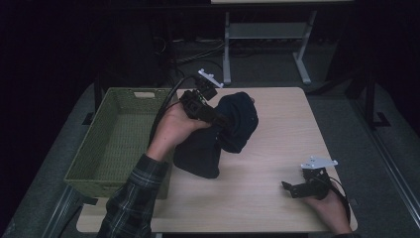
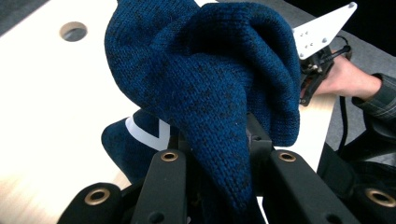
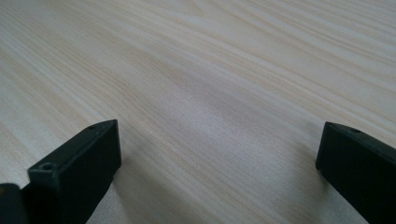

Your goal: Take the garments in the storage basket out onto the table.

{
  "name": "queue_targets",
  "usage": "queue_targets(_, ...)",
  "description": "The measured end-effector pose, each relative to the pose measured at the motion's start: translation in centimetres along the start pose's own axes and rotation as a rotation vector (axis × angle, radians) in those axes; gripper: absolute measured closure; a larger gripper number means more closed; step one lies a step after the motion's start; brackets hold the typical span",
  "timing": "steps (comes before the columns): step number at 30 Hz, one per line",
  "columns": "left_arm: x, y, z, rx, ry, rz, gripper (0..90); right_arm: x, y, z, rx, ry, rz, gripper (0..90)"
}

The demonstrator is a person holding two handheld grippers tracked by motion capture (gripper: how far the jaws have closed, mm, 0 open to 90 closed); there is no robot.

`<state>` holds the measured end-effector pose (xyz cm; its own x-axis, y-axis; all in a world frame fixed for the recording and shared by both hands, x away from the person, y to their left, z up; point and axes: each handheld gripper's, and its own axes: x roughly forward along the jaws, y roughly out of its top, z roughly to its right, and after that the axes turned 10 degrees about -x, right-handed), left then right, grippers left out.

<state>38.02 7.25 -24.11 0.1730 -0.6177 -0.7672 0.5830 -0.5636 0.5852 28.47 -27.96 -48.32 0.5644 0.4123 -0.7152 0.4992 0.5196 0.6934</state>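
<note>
A dark blue knitted garment (image 1: 225,131) hangs lifted above the middle of the wooden table (image 1: 277,148), its lower part drooping toward the table's left side. My left gripper (image 1: 218,120) is shut on a fold of it; in the left gripper view the knit (image 2: 205,88) bunches between the two black jaws, and a white stripe (image 2: 144,135) shows lower down. My right gripper (image 1: 289,187) rests open near the table's front right corner, pointing left. In the right gripper view its jaws stand wide apart over bare wood (image 3: 210,93) with nothing between them.
A green woven basket (image 1: 94,163) stands against the table's left edge, nothing visible inside. A grey metal table frame (image 1: 267,32) and cables lie on the dark floor behind. A round hole (image 2: 73,31) is in the tabletop.
</note>
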Motion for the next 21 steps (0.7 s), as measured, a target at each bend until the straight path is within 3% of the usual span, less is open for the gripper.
queue_targets(12, 4.7, 0.4, 2.3, 0.02, -0.096, -0.009, 75.0, 0.0, 0.0, 0.0, -0.001, 0.001, -0.001, 0.0)
queue_targets(21, 8.6, 0.0, 3.5, 0.004, -0.188, -0.027, 75.0, 0.0, 0.0, 0.0, -0.001, 0.002, 0.0, 0.0)
